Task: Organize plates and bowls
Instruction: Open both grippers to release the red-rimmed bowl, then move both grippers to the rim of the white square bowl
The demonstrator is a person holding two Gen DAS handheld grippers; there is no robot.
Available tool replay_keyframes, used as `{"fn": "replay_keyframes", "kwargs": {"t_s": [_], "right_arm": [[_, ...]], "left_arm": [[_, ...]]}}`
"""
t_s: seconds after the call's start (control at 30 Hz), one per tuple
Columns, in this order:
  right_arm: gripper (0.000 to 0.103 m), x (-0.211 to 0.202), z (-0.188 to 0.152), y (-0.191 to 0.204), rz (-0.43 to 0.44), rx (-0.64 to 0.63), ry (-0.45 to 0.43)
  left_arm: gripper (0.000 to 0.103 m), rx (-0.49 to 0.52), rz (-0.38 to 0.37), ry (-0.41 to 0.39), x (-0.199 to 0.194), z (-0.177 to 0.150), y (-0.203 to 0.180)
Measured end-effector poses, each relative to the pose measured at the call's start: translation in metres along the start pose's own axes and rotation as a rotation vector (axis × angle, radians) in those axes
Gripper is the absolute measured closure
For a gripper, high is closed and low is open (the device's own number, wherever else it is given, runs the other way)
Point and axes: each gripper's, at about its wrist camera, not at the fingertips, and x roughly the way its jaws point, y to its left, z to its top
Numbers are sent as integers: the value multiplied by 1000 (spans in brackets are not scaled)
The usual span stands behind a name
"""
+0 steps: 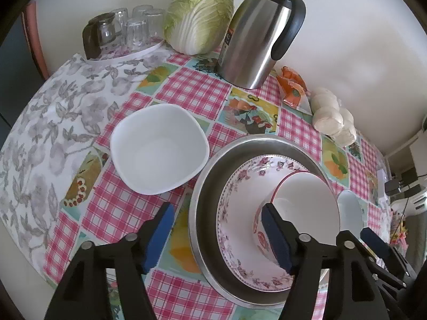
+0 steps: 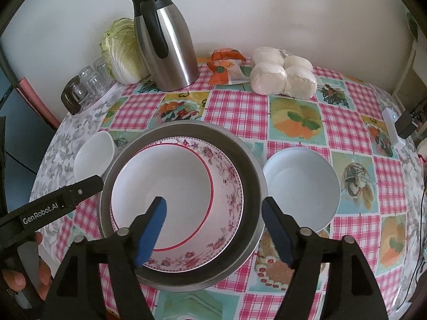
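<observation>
A steel bowl (image 1: 206,213) (image 2: 249,170) stands on the checked tablecloth. A floral bowl (image 1: 237,186) (image 2: 229,186) is nested in it, and a red-rimmed white bowl (image 1: 307,197) (image 2: 160,178) lies tilted inside that. A white squarish bowl (image 1: 160,149) (image 2: 93,157) sits to the left and a pale blue bowl (image 1: 349,208) (image 2: 301,186) to the right. My left gripper (image 1: 217,236) is open, straddling the steel bowl's left rim and pressing on nothing. My right gripper (image 2: 213,232) is open above the nested bowls' right side, holding nothing.
Along the wall stand a steel thermos jug (image 1: 256,34) (image 2: 168,45), a cabbage (image 1: 200,13), upturned glasses (image 1: 133,26) on a tray, an orange packet (image 2: 224,66) and bagged buns (image 2: 283,72). A hand (image 2: 40,269) holds the left gripper's handle.
</observation>
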Motion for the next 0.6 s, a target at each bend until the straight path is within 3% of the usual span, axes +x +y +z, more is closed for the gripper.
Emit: {"fn": "replay_keyframes", "kwargs": {"t_s": [0.13,0.37,0.43,0.6], "right_arm": [[20,2,0,0,2,-5,3],[17,2,-1,0,7,-11,-5],[7,1,-1,1,10,-14,-13],[7,0,-1,4,20,-17,-26]], "left_arm": [[20,16,21,3,2,0,-2],[15,10,44,-9,3,0,2],[6,8,51,-19,2,0,3],[2,0,59,-33,0,1,6]]}}
